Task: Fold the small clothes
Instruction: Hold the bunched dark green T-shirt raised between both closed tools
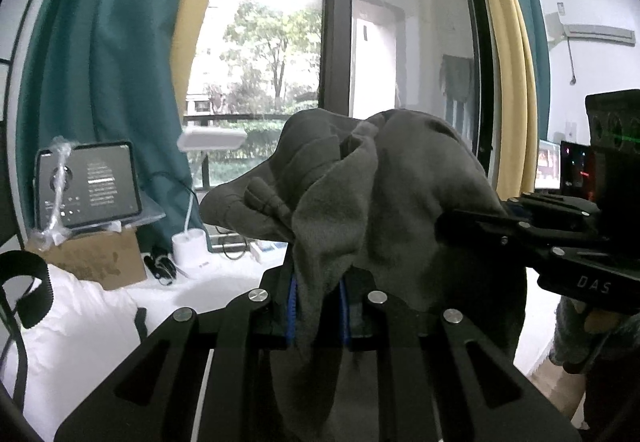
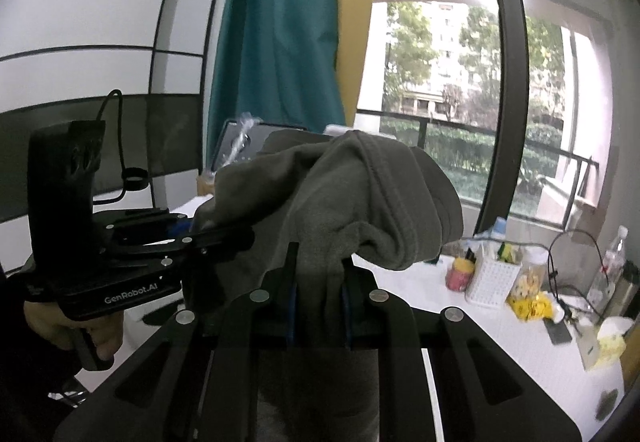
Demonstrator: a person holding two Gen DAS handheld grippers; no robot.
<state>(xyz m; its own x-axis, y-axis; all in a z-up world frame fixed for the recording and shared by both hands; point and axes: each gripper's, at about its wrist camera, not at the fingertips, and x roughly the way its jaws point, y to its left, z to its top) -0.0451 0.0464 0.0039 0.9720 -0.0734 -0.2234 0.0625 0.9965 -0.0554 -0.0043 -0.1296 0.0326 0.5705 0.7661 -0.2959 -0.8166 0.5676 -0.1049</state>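
The grey garment (image 1: 384, 202) is held in the air above the desk (image 1: 120, 306), well clear of its white surface, bunched into loose folds with one seamed hem turned outward. A narrow fold of the cloth runs down between the fingers of the left gripper (image 1: 318, 302), whose blue-lined jaws are closed tightly on it; the rest of the fabric mounds above and beyond the fingertips. In the right wrist view, a second fold drops between the fingers of the right gripper (image 2: 318, 306), whose jaws are likewise closed on the cloth with only the fabric's thickness between them. Each gripper appears in the other's view, gripping the garment from the side, so the two grip points lie close together on the same bunch.

A tablet (image 1: 90, 184) stands on a cardboard box (image 1: 100, 262) near the far left edge of the desk. A white perforated holder (image 2: 494, 276), jars and bottles stand along the far right edge, below the window (image 2: 440, 82).
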